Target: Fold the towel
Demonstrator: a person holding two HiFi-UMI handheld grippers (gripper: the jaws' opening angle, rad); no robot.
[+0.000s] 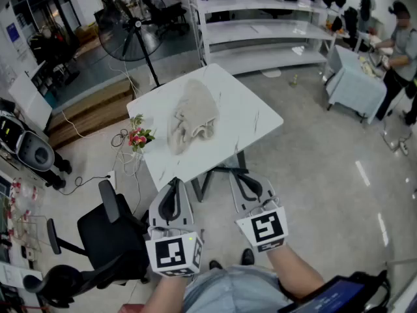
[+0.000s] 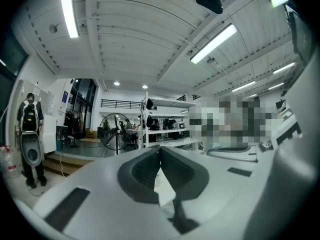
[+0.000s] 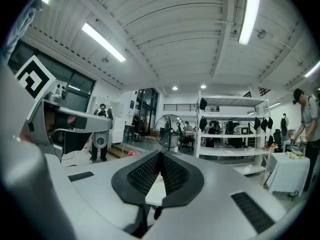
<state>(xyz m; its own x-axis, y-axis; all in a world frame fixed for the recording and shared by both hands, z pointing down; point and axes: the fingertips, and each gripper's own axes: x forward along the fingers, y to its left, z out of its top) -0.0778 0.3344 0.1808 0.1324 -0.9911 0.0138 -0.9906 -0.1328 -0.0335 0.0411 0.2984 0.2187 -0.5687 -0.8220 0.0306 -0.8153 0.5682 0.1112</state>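
Observation:
A crumpled beige towel [image 1: 191,115] lies in a heap on a small white table [image 1: 247,119] in the head view. Both grippers are held level in front of the person, short of the table's near edge and apart from the towel. My left gripper [image 1: 173,185] is shut with nothing between its jaws, and in its own view the dark pads [image 2: 159,151] meet at the tips. My right gripper [image 1: 242,180] is likewise shut and empty, its ribbed pads [image 3: 160,157] pressed together. The towel is hidden in both gripper views.
A black office chair [image 1: 107,230] stands at the left, close to the table's near corner. A small bunch of pink flowers [image 1: 138,136] sits at the table's left edge. A standing fan [image 1: 133,25] and white shelves [image 1: 260,28] are behind. A person [image 1: 397,51] works at the far right.

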